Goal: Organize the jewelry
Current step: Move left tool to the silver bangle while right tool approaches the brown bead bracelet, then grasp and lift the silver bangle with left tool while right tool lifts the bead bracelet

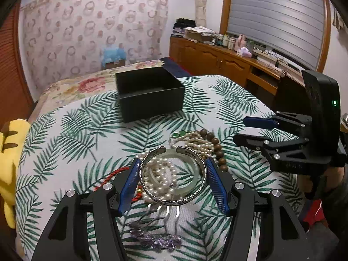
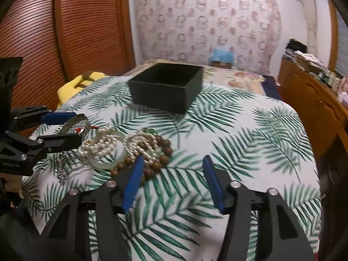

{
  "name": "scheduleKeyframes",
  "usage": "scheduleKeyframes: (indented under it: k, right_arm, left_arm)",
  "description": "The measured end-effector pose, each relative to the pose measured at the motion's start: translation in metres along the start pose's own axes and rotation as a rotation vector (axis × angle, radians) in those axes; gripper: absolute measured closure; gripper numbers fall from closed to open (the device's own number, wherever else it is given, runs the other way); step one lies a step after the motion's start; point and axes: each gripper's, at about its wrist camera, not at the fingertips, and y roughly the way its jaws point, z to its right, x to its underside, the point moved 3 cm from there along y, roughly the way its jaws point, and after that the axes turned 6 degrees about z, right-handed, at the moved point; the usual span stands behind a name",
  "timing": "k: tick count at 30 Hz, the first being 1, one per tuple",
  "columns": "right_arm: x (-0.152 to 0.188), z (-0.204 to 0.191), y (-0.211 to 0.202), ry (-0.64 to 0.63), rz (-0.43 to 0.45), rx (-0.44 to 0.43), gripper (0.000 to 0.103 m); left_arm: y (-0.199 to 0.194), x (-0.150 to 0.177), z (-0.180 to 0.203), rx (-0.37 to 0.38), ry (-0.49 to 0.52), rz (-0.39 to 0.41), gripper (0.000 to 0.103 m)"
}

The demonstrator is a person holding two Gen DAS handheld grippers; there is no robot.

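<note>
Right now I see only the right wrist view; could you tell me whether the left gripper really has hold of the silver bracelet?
Observer: It appears so. The left gripper has a pad against each side of the silver bracelet.
Operator: Thank you. Which way does the bracelet's gap face?
Observer: Away from the gripper, toward the black box.
Operator: Is anything lying under it?
Observer: Yes, a pearl string shows through the ring.
</note>
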Motion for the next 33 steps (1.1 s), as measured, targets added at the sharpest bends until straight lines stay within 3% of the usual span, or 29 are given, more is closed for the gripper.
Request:
scheduleKeyframes:
  k: [11,19,21,33]
  right_arm:
    - [-0.004,0.001,0.041,-0.045,-0.098,0.017,0.078]
    - [-0.008,-0.003,0.069,-0.090,-0.164,0.014,0.079]
    - [-0.009,-0.004,0.070,-0.085,-0.167,0.002,0.087]
    - [-0.059,-0.015,0.014,-0.113,0.012,-0.047,0.089]
  left_arm:
    - [-0.008,0.011,-0.022,-0.025,-0.053,-0.002,0.045]
    - [-0.007,0.012,-0.020,-0.021,-0.047,-0.003,0.045]
    - [-0.008,0.013,-0.020,-0.023,-0.046,-0.002,0.045]
    - [-0.015,0.009,-0.021,-0.027,-0.054,0.018,0.045]
